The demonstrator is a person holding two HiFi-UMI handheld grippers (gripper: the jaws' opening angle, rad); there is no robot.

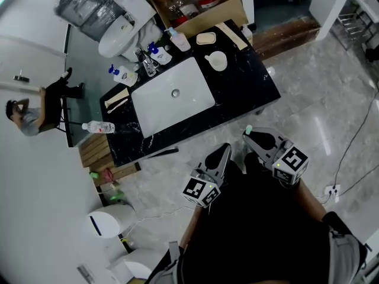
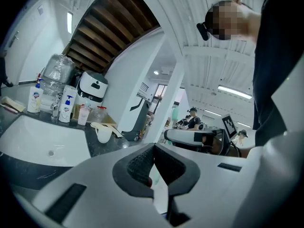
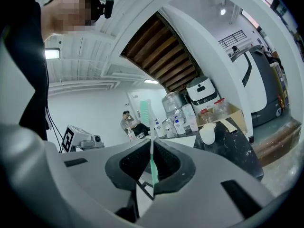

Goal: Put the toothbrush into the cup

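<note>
My right gripper (image 1: 249, 136) (image 3: 152, 145) is shut on a green and white toothbrush (image 3: 145, 112), whose head sticks up past the jaws; its green tip (image 1: 249, 129) shows in the head view. The white cup (image 1: 218, 60) (image 3: 207, 133) (image 2: 103, 133) stands on the black countertop (image 1: 249, 84) to the right of the sink, well away from both grippers. My left gripper (image 1: 223, 150) (image 2: 153, 148) is shut with nothing between its jaws. Both grippers hang over the floor in front of the counter, close to my body.
A white sink (image 1: 172, 96) is set in the countertop. Soap bottles (image 1: 159, 53) and a tap stand behind it, a soap dish (image 1: 206, 38) and a cardboard box (image 1: 198, 2) at the back right. A water bottle (image 1: 98, 126) lies at the left end. A person (image 1: 35, 108) sits far left.
</note>
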